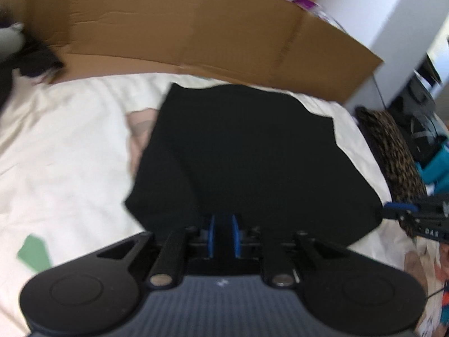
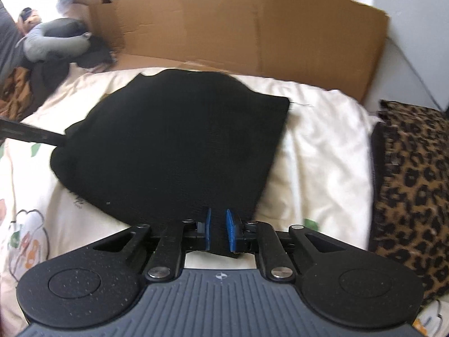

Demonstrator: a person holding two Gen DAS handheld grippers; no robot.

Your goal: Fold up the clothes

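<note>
Black garment (image 2: pixel 179 146) lay on the bed (image 2: pixel 317 151), spread away from both tongs toward the cardboard (image 2: pixel 252 28) at the far side. Left tongs (image 1: pixel 223 236) and right tongs (image 2: pixel 218 230) each stood narrow with the near hem between the blue pads, gripping it by the look of it. Neither hand was nearer; both sat on the same edge, left corner and right. Judgement: next fold goes forward, near edge over to far edge.

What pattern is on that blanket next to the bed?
Leopard print blanket, brown with black spots, clearest in the right wrist view.
</note>
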